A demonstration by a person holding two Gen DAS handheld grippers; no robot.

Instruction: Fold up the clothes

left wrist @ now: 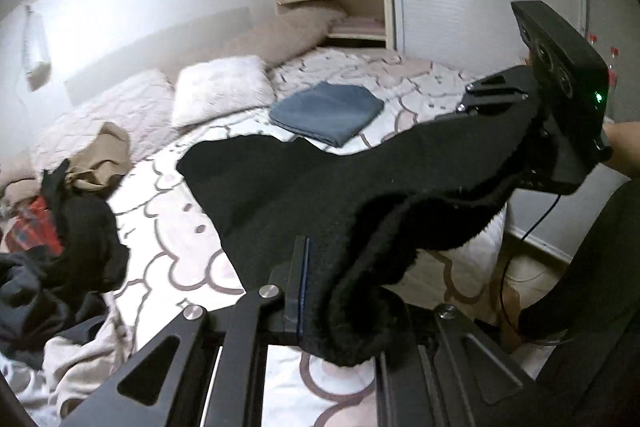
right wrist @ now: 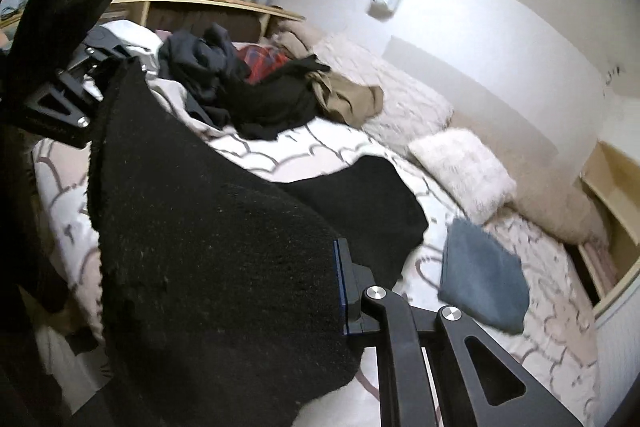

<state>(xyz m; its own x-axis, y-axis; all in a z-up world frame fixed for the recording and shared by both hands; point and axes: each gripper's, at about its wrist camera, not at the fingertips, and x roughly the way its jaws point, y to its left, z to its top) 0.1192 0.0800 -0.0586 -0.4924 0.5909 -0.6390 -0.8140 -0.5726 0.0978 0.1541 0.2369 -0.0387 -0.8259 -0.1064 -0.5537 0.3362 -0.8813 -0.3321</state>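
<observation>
A black fleecy garment [left wrist: 320,187] hangs stretched between the two grippers above the bed [left wrist: 192,227], filling the lower centre of the left wrist view and the lower left of the right wrist view; its far end still rests on the patterned bedspread. The left gripper [left wrist: 320,311] has its fingers narrowed onto one bunched edge of the cloth at the bottom of its frame. The right gripper [right wrist: 320,291] has its fingers pinched on the other edge, and it shows again at the right edge of the left wrist view. Behind the garment, at the frame's centre, lies a folded blue-grey cloth [left wrist: 326,111]. A pile of unfolded clothes [right wrist: 248,83], dark, red plaid and tan, sits at the upper centre of the right wrist view. Fluffy white pillows [left wrist: 220,91] lie toward the wall.
</observation>
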